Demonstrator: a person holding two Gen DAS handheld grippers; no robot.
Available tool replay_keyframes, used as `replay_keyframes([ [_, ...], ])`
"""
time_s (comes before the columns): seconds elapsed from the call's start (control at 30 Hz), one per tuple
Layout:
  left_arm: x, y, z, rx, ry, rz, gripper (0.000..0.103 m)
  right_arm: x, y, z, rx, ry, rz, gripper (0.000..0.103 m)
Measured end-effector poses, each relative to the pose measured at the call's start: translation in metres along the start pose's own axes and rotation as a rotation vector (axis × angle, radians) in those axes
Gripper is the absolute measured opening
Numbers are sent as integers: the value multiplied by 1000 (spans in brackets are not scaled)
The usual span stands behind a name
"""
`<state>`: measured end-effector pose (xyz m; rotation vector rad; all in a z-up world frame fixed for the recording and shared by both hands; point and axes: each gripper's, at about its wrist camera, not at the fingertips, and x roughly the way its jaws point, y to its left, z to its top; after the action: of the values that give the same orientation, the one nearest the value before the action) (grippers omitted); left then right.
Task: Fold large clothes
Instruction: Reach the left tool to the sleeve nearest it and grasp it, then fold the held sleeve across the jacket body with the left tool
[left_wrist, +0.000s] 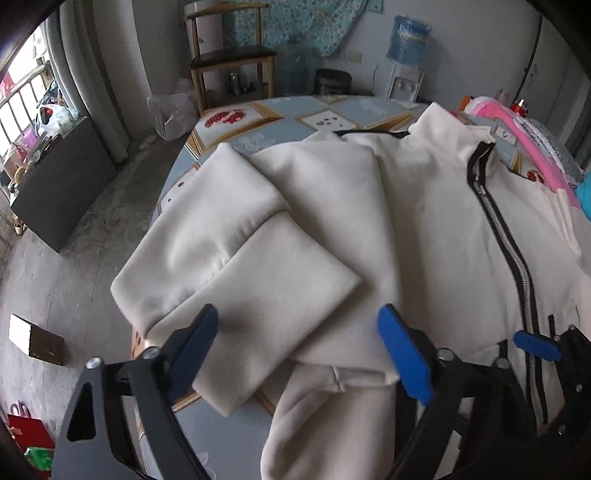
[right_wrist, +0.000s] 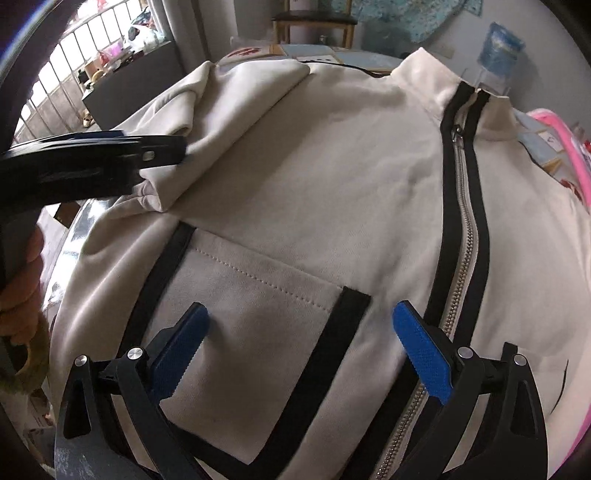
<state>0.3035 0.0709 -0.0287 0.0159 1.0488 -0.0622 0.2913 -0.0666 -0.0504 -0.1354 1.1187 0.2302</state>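
Observation:
A cream zip-up jacket (left_wrist: 424, 206) with a black-edged silver zipper (left_wrist: 513, 254) lies front-up on the table (left_wrist: 280, 110). Its left sleeve (left_wrist: 236, 258) is folded in over the body. My left gripper (left_wrist: 297, 325) is open and empty, its blue fingers either side of the folded sleeve's near edge. In the right wrist view the jacket (right_wrist: 332, 177) fills the frame. My right gripper (right_wrist: 301, 321) is open and empty over the black-trimmed pocket (right_wrist: 266, 314), left of the zipper (right_wrist: 461, 243). The right gripper also shows in the left wrist view (left_wrist: 539, 345), and the left gripper's black body shows in the right wrist view.
Pink clothes (left_wrist: 524, 133) lie at the table's right edge. A wooden chair (left_wrist: 232, 55), a water dispenser (left_wrist: 406, 48) and a rice cooker (left_wrist: 332, 83) stand behind the table. A dark cabinet (left_wrist: 62, 184) stands at left by the window. Concrete floor (left_wrist: 55, 288) lies left.

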Motion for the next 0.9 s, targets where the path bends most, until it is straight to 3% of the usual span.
replay_keyframes([
  [0.07,2,3,0,-6,8,18,67,-1,0,-2,-14,2,6,97],
  [0.23,0,13,5,-30,9,-20,47,-4,-2,-10,-38,-9,19,97],
  [0.4,1,21,13,-53,22,-23,8,-11,-2,-21,-29,-17,17,97],
  [0.57,-32,14,23,-24,-45,-22,5,-10,-8,-18,-27,-14,34,96],
  [0.63,-66,1,32,10,-113,-27,5,-19,-19,-18,45,-21,116,96],
  [0.67,-79,-4,36,15,-135,-52,5,-27,-25,-19,78,-45,151,96],
  [0.9,-163,-93,77,145,-277,-305,5,-79,-65,-50,226,-200,168,96],
])
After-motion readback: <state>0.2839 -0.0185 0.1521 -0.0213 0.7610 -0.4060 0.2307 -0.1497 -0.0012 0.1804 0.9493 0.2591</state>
